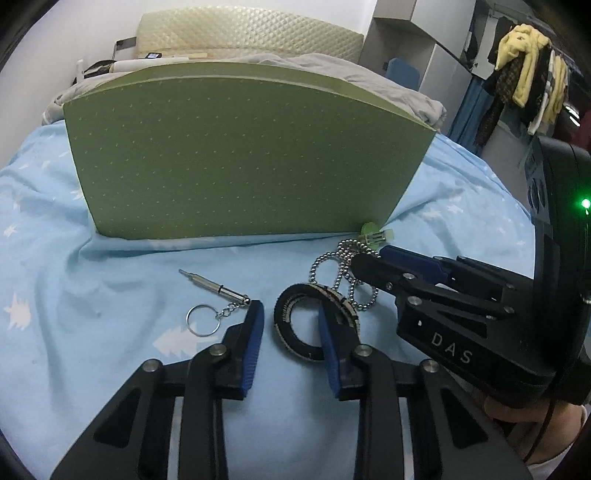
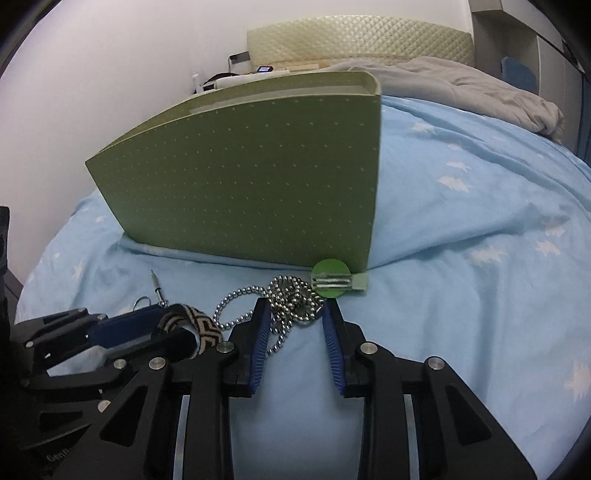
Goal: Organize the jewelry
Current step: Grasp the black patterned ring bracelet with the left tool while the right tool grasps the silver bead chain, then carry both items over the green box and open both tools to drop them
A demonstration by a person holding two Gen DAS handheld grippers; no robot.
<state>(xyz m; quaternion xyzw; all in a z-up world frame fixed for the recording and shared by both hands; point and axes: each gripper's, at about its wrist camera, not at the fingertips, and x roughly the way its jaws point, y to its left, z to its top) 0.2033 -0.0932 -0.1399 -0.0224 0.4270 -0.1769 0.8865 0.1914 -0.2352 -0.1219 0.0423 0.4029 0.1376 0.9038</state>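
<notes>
A green dotted box [image 1: 236, 155] stands on the blue bed sheet; it also shows in the right wrist view [image 2: 251, 184]. A woven black-and-cream bracelet [image 1: 295, 321] lies in front of it, with my left gripper [image 1: 291, 317] open around its left part; it also shows in the right wrist view [image 2: 199, 325]. A silver ball-chain necklace [image 2: 288, 299] with a green round pendant [image 2: 330, 282] lies by the box's right corner. My right gripper [image 2: 293, 310] is open with its fingers either side of the bunched chain. A small screwdriver keychain [image 1: 210, 291] lies to the left.
The bed sheet [image 1: 92, 295] is soft and wrinkled. A grey blanket [image 2: 461, 92] and a cream headboard [image 1: 251, 33] lie behind the box. Clothes [image 1: 524, 81] hang at the far right. The two grippers sit close together.
</notes>
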